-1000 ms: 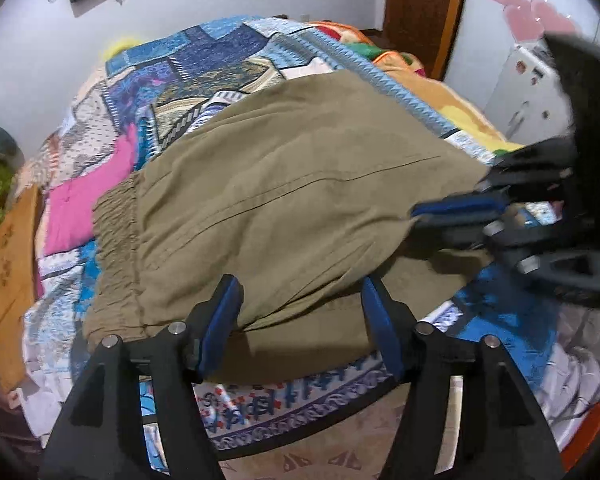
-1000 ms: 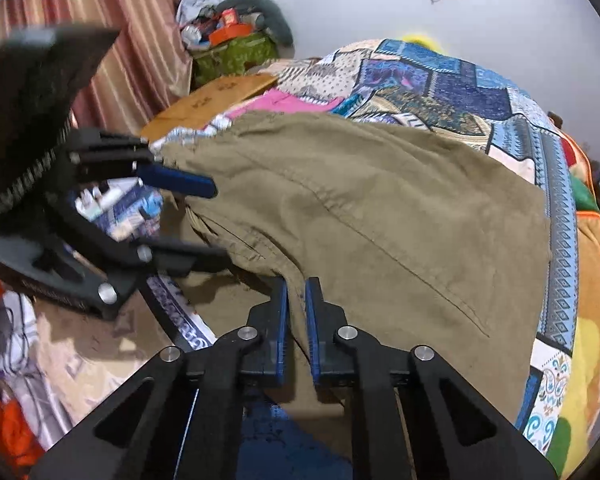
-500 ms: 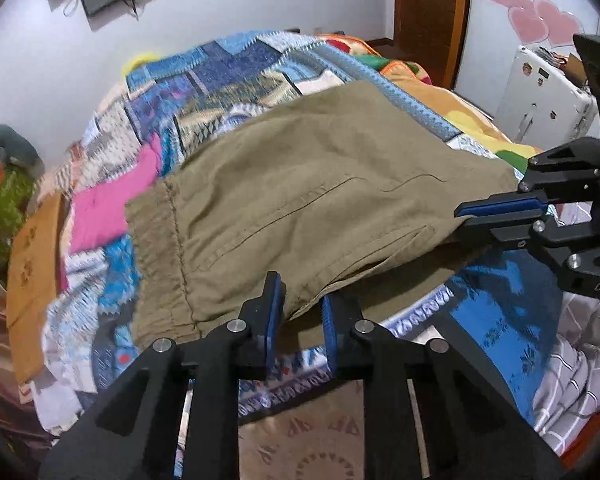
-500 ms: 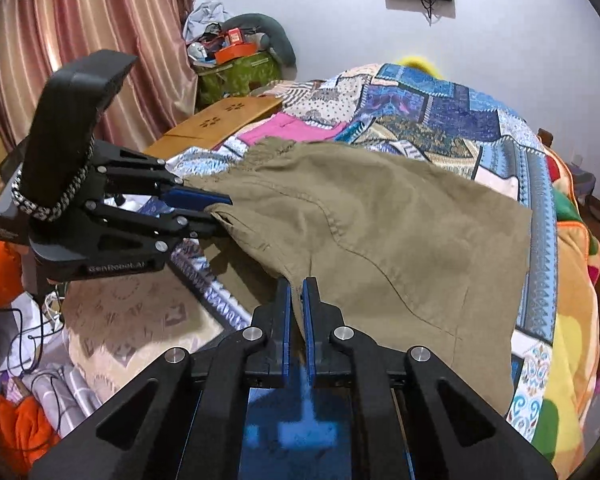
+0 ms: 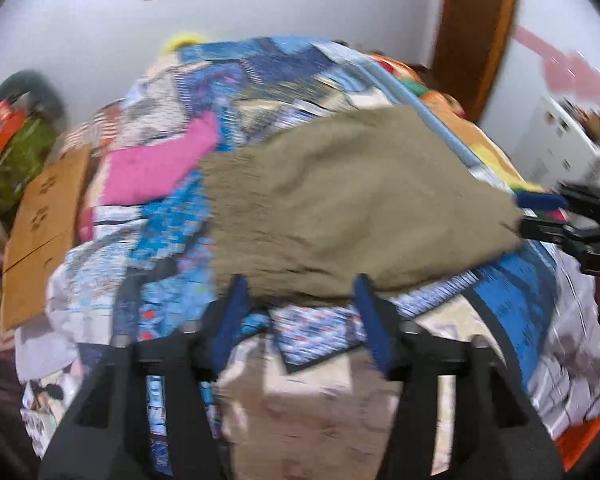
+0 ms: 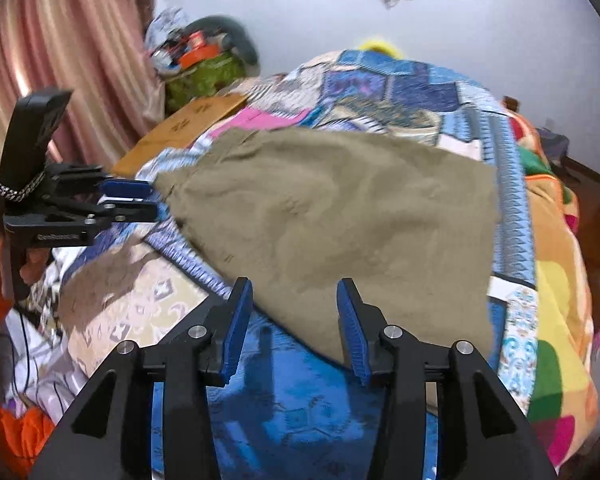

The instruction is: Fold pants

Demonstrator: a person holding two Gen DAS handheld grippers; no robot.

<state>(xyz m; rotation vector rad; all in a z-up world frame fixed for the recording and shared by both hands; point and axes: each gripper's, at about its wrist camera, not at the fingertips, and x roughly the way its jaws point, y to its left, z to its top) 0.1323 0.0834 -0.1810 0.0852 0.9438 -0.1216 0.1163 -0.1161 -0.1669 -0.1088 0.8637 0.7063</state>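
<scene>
Olive pants (image 6: 340, 216) lie folded into a compact slab on the patchwork quilt (image 6: 412, 92) of the bed, near edge just short of the quilt's patterned border. Elastic waistband (image 5: 224, 216) faces the pink patch side.

Left tongs (image 5: 300, 312): jaws opening, blue pads wide apart, nothing between them. The pants' near hem sits just beyond the tips. Seen from the right wrist, the left tongs (image 6: 128, 200) hover at the waistband corner, apart from the cloth as far as I can tell.

Right tongs (image 6: 296, 320): jaws opening too, released. The cloth edge shows between the pads, but they do not press on it.

My reading: a fold has just been laid and both ends let go. The step in hand is the release and clearing away.

To do it well:
- Open both jaws fully before drawing back, so no pad drags the top layer and spoils the edge alignment.
- Lift away upward, not across the cloth.
- Check that the top layer lies flush with the lower one. The left view is blurred, so I cannot judge this from there.
- If another fold is wanted, I would take the two corners of one short edge and carry them evenly.
</scene>
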